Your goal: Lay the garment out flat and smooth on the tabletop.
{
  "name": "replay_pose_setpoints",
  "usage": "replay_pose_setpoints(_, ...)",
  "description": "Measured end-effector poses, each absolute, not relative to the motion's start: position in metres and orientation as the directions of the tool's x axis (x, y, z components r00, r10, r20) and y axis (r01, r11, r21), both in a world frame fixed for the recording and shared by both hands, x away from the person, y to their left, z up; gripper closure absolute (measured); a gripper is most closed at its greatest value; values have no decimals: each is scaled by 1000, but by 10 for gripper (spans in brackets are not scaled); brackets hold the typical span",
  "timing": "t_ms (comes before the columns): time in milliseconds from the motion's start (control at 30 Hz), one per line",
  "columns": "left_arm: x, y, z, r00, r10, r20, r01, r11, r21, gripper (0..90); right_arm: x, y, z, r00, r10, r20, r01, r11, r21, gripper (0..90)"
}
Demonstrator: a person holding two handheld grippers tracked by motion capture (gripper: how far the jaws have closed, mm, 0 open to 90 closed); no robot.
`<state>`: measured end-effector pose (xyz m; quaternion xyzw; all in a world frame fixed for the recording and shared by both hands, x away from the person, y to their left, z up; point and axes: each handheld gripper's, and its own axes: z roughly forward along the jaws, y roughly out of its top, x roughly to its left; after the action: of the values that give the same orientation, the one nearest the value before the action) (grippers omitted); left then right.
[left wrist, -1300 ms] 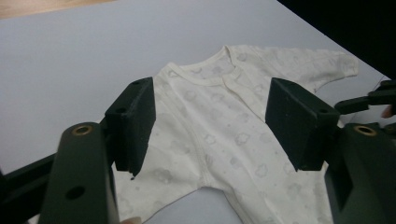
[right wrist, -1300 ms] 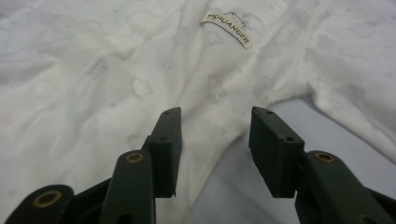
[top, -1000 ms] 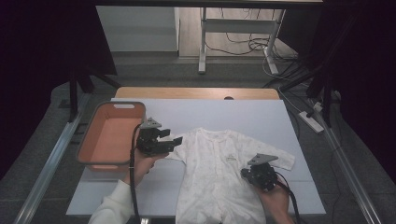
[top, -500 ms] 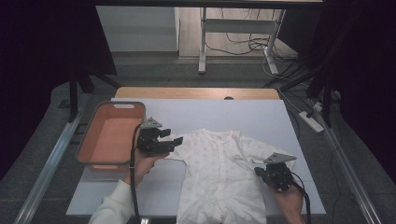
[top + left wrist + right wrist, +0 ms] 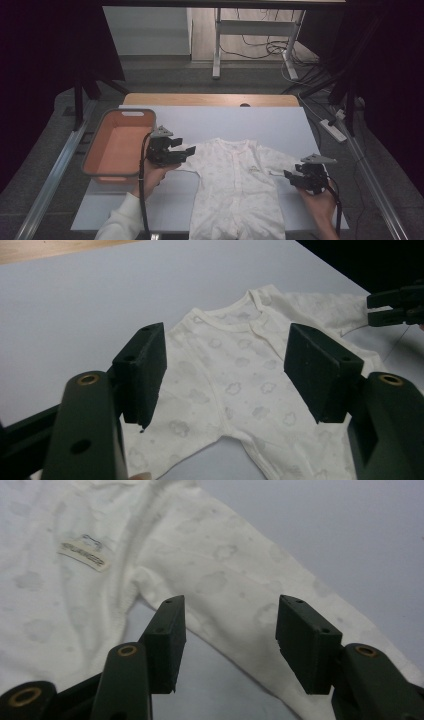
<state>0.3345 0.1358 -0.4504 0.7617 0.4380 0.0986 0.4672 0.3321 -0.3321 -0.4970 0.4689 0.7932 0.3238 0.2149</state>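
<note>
Shifted rightward, the right gripper (image 5: 294, 176) now has jaws just opened off the baby suit (image 5: 235, 190) sleeve, while the left gripper (image 5: 186, 151) hovers apart.

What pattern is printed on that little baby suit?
Pale grey clouds on cream fabric; the baby suit shows them best in the left gripper view.

- Tabletop (image 5: 210, 125): pale sheet over wood, lit evenly.
- Grey floor (image 5: 165, 75) beyond, dark drapes (image 5: 45, 50) either side.
- White desk frame (image 5: 218, 45) with loose cables (image 5: 272, 49) behind; power strip (image 5: 334, 130) on floor.
</note>
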Motion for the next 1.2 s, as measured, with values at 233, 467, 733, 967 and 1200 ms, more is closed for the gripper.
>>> replay_pose_setpoints(233,334,136,-451,596,760,-259,576,-180,798,335,341,-324,-509,-491,866,-95,625,426,654,533)
replay_pose_setpoints(467,334,137,-450,596,760,-260,575,-178,798,335,345,-327,-511,-491,867,-81,630,418,655,721)
replay_pose_setpoints(733,333,138,-450,594,761,-261,576,-176,798,335,342,-331,-510,-493,858,-148,614,463,639,878)
replay_pose_setpoints(967,333,139,-450,594,761,-261,575,-174,800,335,340,-350,-507,-445,886,-129,632,412,656,879)
replay_pose_setpoints(1200,333,139,-450,594,761,-261,575,-175,799,336,337,-349,-503,-443,887,-132,612,407,678,800)
